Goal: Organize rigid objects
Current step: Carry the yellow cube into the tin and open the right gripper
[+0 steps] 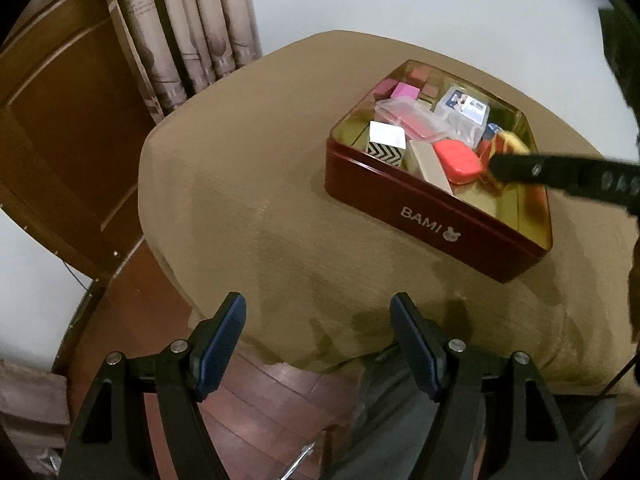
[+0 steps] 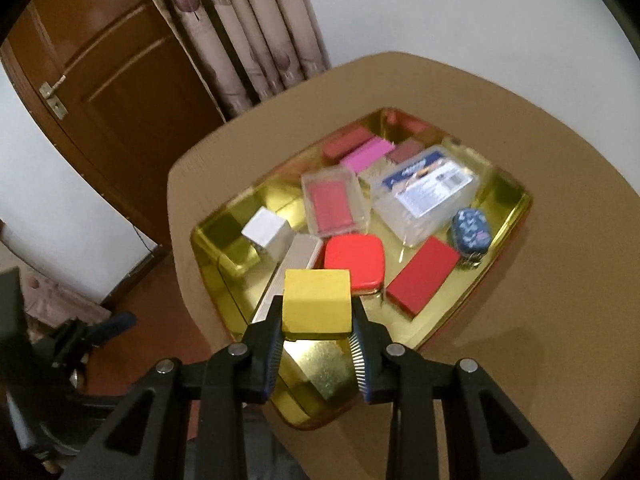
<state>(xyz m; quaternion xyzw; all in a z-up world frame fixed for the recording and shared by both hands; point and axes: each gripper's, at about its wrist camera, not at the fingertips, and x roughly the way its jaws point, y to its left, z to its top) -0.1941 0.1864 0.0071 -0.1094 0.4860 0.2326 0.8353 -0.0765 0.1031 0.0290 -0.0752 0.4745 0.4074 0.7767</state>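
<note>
A dark red tin [image 1: 430,216] with a gold inside [image 2: 224,236] sits on the tan table and holds several small boxes. My right gripper [image 2: 316,320] is shut on a yellow box [image 2: 316,304], held above the tin's near corner; in the left wrist view that gripper [image 1: 496,166] reaches in from the right over the tin. In the tin lie a red rounded case [image 2: 354,258], a flat red box [image 2: 424,276], a white cube [image 2: 266,230], clear plastic boxes [image 2: 428,196] and a blue patterned pouch [image 2: 472,230]. My left gripper [image 1: 318,314] stands open over the table's near edge, holding nothing.
The tan cloth-covered table [image 1: 248,200] stands against a white wall. A patterned curtain [image 1: 188,28] and a brown wooden door [image 2: 100,72] are at the left. Dark wood floor [image 1: 272,412] shows below the table's edge.
</note>
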